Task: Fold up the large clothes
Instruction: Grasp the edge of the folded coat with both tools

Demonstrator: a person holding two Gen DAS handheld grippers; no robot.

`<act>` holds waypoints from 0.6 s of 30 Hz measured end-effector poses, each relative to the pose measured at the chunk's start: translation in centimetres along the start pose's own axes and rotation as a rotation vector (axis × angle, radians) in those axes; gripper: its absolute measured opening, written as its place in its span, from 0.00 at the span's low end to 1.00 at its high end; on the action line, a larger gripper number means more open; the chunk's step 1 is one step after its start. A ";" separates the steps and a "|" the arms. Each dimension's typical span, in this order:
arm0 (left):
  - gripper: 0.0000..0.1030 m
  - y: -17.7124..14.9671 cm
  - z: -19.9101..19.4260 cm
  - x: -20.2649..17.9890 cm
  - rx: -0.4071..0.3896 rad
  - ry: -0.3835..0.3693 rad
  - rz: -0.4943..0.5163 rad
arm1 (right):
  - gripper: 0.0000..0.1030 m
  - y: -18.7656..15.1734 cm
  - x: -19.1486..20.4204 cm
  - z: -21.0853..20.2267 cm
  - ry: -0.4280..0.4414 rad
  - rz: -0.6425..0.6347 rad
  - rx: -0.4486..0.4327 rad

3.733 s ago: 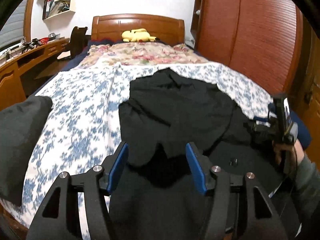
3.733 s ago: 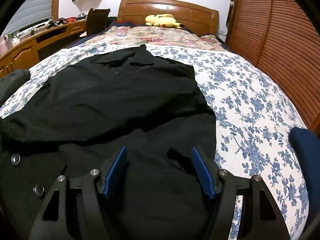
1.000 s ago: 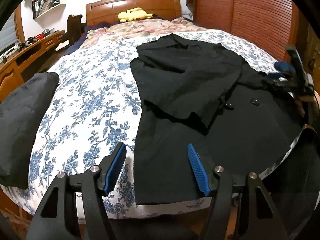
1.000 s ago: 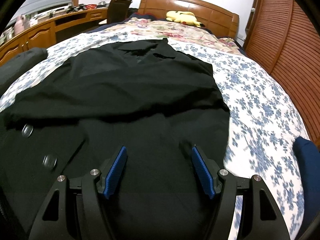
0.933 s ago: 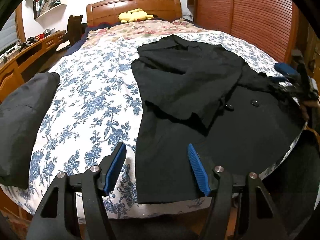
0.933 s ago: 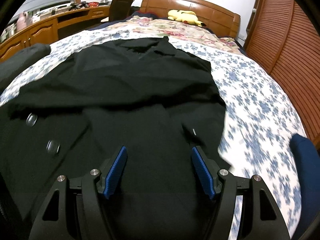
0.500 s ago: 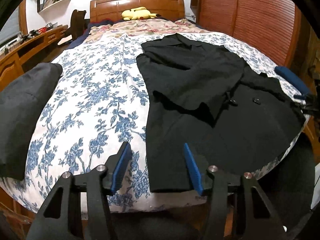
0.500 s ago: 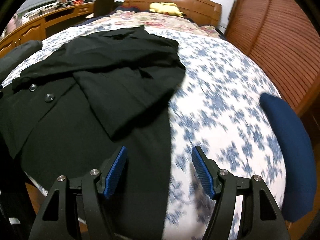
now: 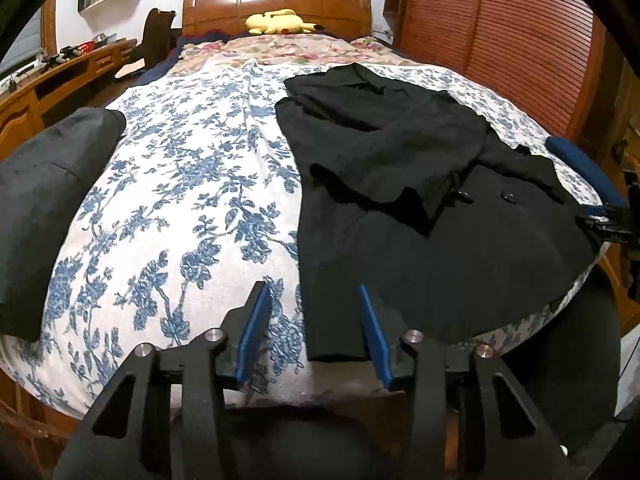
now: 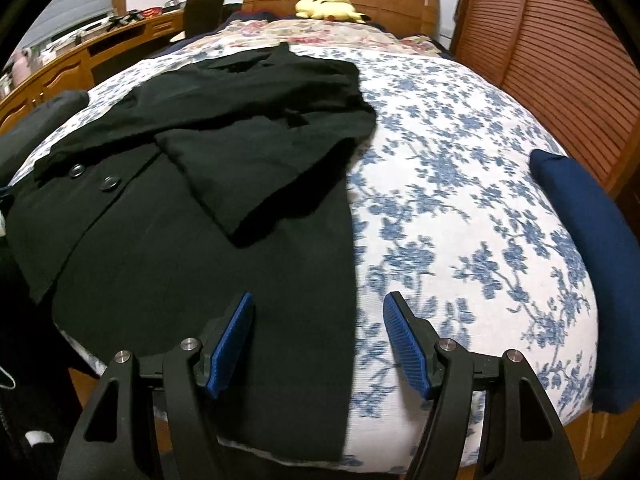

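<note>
Lining up on the hem corners of the black coat, which lies lengthwise on the right half of the floral bedspread in the left wrist view, collar toward the headboard, both sleeves folded in across the front, hem hanging just over the foot edge. Far left, a dark grey bundle sits at the bed's edge, well apart from the coat. Left gripper hovers above the coat's near left hem corner; its jaws have just been closing and stand partly open, hem edge in line between the blue pads but not pinched, nothing held. Middle: two buttons show on the front panel under the crossed sleeves. Right gripper sits over the opposite hem corner, jaws wide and empty, coat edge running between them with bare bedspread under the right pad. Further right, a navy cushion at the bed edge, clear of the coat. Step looks like sleeves done, bottom-up fold about to start. Next move likely needs both grippers lowered onto the hem corners, clamped through the fabric layers, then lifted together and carried toward the collar, keeping the hem level so the sleeves do not slide out.
</note>
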State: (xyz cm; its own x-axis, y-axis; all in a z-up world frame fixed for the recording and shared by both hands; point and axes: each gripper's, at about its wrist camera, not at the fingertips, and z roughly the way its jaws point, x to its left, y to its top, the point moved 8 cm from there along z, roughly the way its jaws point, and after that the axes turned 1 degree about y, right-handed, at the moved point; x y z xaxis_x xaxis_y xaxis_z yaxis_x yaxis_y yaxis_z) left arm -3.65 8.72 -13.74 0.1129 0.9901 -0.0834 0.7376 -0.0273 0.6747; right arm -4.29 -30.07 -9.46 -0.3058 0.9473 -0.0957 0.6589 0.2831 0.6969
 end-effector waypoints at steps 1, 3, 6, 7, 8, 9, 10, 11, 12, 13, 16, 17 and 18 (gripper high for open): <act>0.39 -0.1 0.0 -0.1 0.000 -0.009 -0.005 | 0.67 0.0 0.0 0.3 0.012 -0.002 0.000; 0.38 -0.3 0.0 -0.3 0.001 -0.028 -0.020 | 0.67 0.0 0.5 0.5 0.048 0.001 0.002; 0.38 -0.5 0.0 -0.7 0.003 -0.025 -0.016 | 0.67 0.0 0.5 0.8 0.056 -0.005 0.000; 0.38 -0.5 0.0 -0.7 0.004 -0.025 -0.017 | 0.67 0.1 0.4 1.1 0.060 -0.003 0.000; 0.38 -0.5 0.0 -0.7 0.004 -0.027 -0.019 | 0.66 0.1 0.3 1.1 0.064 0.000 -0.001; 0.38 -0.6 0.0 -0.8 0.003 -0.030 -0.019 | 0.66 0.1 0.3 1.2 0.067 0.001 -0.002; 0.38 -0.6 -0.1 -0.9 0.003 -0.032 -0.018 | 0.65 0.1 0.2 1.2 0.070 0.002 -0.003; 0.35 -0.6 -0.1 -1.1 0.003 -0.035 -0.016 | 0.62 0.1 0.2 1.3 0.072 0.003 -0.003; 0.31 -0.6 -0.1 -1.1 0.003 -0.035 -0.015 | 0.60 0.1 0.2 1.3 0.074 0.003 -0.004; 0.26 -0.6 -0.1 -1.1 0.003 -0.031 -0.014 | 0.50 0.1 0.3 1.3 0.080 0.002 -0.006; 0.15 -0.4 -0.4 -1.0 0.001 -0.056 -0.036 | 0.19 0.4 0.6 1.1 0.109 0.002 -0.013; 0.14 -0.1 -0.6 -1.1 -0.001 -0.071 -0.047 | 0.14 0.6 0.7 1.0 0.117 0.001 -0.020; 0.10 0.0 -0.8 -1.1 -0.004 -0.076 -0.049 | 0.12 0.9 0.7 0.8 0.120 0.004 -0.030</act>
State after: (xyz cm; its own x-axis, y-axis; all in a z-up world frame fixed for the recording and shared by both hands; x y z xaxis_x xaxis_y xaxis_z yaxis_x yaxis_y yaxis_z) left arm -4.28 7.78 -13.06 0.1271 0.9769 -0.1719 0.7408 0.0218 0.6714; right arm -3.39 -29.02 -9.50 -0.3850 0.9229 -0.0085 0.6396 0.2734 0.7184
